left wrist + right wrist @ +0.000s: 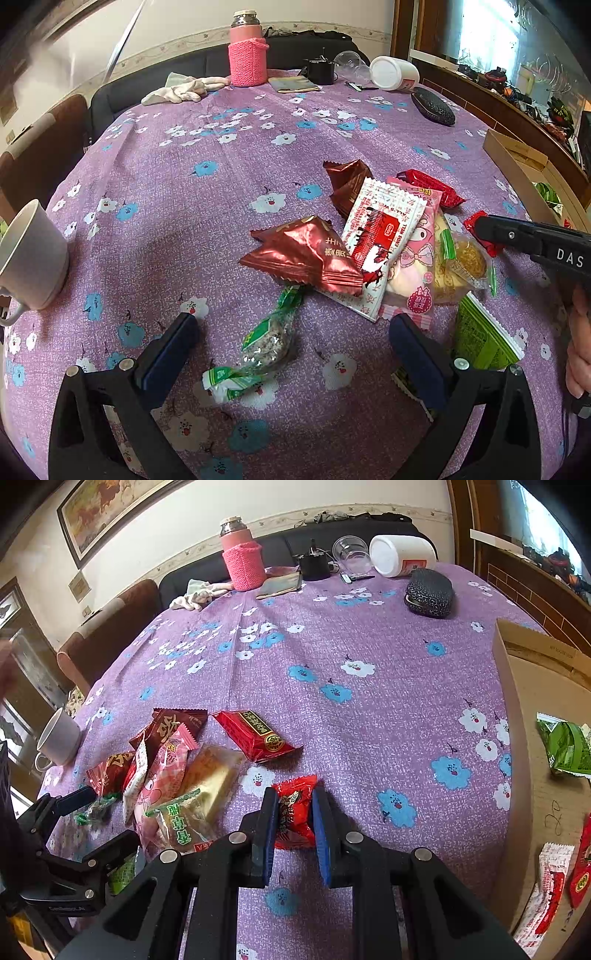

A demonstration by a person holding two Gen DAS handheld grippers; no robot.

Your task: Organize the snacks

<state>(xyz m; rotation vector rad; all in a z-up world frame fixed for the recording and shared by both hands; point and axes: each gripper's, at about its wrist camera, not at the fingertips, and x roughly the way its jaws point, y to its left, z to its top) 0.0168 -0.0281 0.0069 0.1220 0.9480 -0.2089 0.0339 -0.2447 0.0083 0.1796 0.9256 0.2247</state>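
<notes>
Now the right gripper [294, 814] is clamping its fingers on the small red snack packet [295, 805] near the bench's [369, 627] front, best lifted clear before swinging right to the cardboard box [517, 775], while the left gripper [291, 332], fingers apart, is hovering over the green-wrapped candy [258, 343].

On the purple flowered tablecloth [369, 635] lie nine loose snack packets: two brown foil [306, 251], three red [255, 734], one white-and-red sachet [380, 229], one pink cartoon pack [410, 269], one clear cake wrapper [461, 258] and one green-twisted candy [262, 343]. The cardboard box [517, 716] holds three visible packets. One white mug [33, 254], one pink-sleeved flask [247, 51].
</notes>
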